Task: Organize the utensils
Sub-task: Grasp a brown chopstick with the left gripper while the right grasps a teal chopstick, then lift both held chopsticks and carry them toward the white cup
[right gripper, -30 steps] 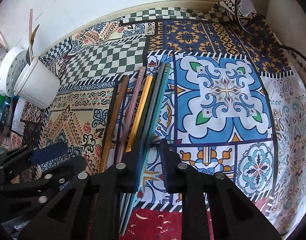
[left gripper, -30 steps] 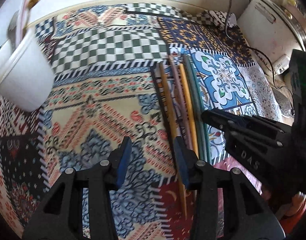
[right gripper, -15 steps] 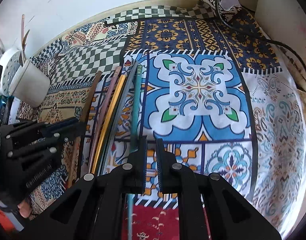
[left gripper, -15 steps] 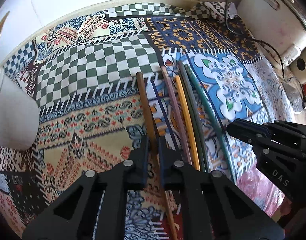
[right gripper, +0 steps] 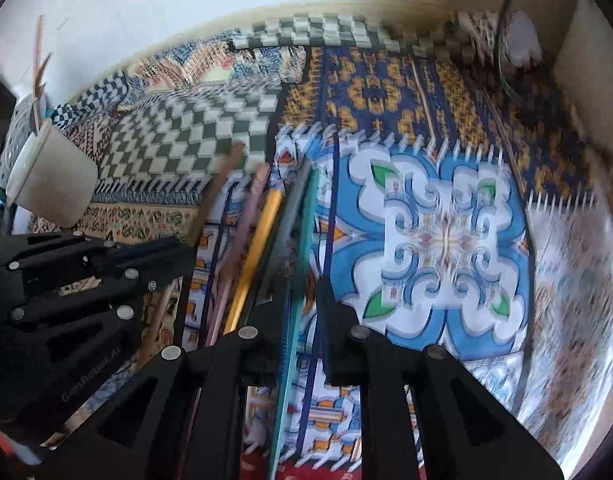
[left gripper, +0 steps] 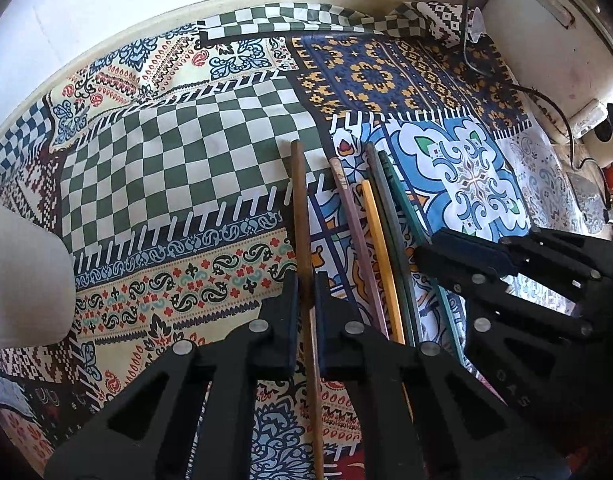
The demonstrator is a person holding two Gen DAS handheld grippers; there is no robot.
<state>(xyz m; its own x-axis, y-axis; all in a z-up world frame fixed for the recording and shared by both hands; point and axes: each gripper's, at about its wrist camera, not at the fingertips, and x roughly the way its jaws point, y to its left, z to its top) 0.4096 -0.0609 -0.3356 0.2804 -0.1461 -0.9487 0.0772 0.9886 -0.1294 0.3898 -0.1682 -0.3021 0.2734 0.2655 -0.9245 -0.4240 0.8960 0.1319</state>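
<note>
Here, our left gripper [left gripper: 306, 292] is closing its jaws on the brown stick [left gripper: 300, 208], which is running straight between the pads and out ahead of them. Its lower end is passing under the fingers and getting cut off at the frame edge. Our right gripper [right gripper: 304, 300] is opening its jaws a little, with the teal stick [right gripper: 306, 232] lying between them. It is sitting close to the left pad, and a sliver of cloth is showing on the other side. That whole view is smearing, so we are not making out whether the pad is touching it.

Between the two sets of jaws, the pink stick [left gripper: 354, 232], the yellow stick [left gripper: 376, 232] and a dark grey stick [left gripper: 390, 216] are lying side by side on the patchwork tablecloth [left gripper: 178, 168], packed close. Their near ends are hiding under our fingers.

Far out to the left of the left jaws, a white cup [right gripper: 54, 184] is standing with a few utensils [right gripper: 38, 64] poking up, too blurred to name. Ahead of the jaws, checkered cloth is lying bare up to the wall [right gripper: 186, 0]. Out to the right, a black cable [left gripper: 546, 100] is trailing across the cloth beside a white appliance [left gripper: 554, 40], crowding that edge.
</note>
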